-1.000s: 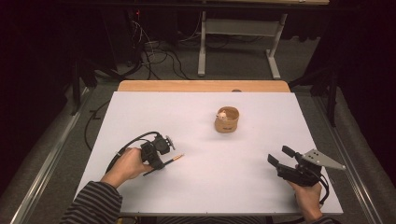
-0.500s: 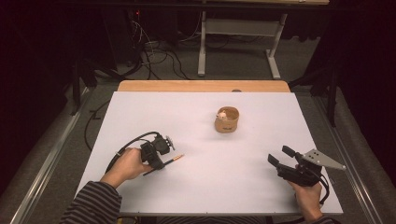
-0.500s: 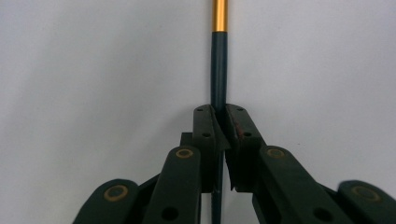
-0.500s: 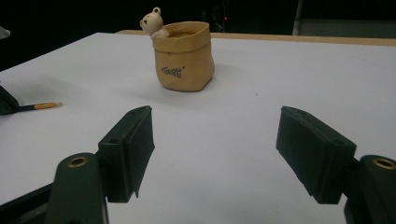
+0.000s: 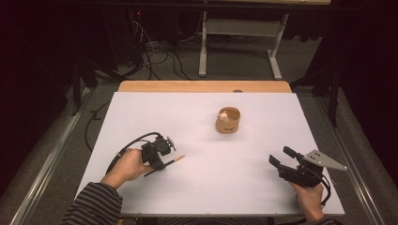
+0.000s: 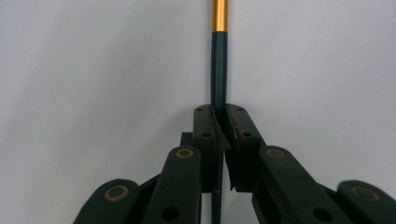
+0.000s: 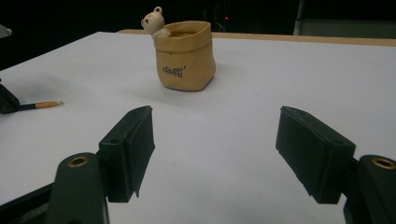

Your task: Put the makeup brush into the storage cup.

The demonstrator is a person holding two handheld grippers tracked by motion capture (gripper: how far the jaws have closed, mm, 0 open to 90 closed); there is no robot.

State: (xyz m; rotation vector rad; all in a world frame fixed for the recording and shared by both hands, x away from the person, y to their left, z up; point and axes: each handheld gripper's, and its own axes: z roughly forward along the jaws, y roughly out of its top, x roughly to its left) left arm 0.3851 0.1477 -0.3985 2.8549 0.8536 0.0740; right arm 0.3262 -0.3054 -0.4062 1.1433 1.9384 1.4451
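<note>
- While the left gripper [image 5: 158, 157] sits low on the white table [image 5: 202, 122], we see its black jaws clamped on a thin dark pen [image 6: 218, 70], pads pressed on the shaft from both sides.
- In the left gripper view we note the pen is a slim round rod, dark teal, with a shiny gold metal band toward its far end; it runs straight out between the pads and also back under the jaws.
- In the high view we see the pen [image 5: 172, 161] lying flat on the table at front left, gold tip pointing right, away from the hand.
- We mark the right gripper [image 5: 280, 158] at front right, jaws spread wide, nothing between them; matte black blocky pads, brass-coloured rivets on the links, grey three-cornered plate on top.
- We see a small tan pot [image 5: 228, 121] shaped like a soft rolled-rim paper bag, glossy, with dark lettering on its side and a pale bear figure [image 7: 154, 22] peeking over its rim.
- We place the pot near the table's middle toward the back, well apart from both grippers and from the pen.
- We note the table surface is smooth, matte, with a wooden strip along its far edge.
</note>
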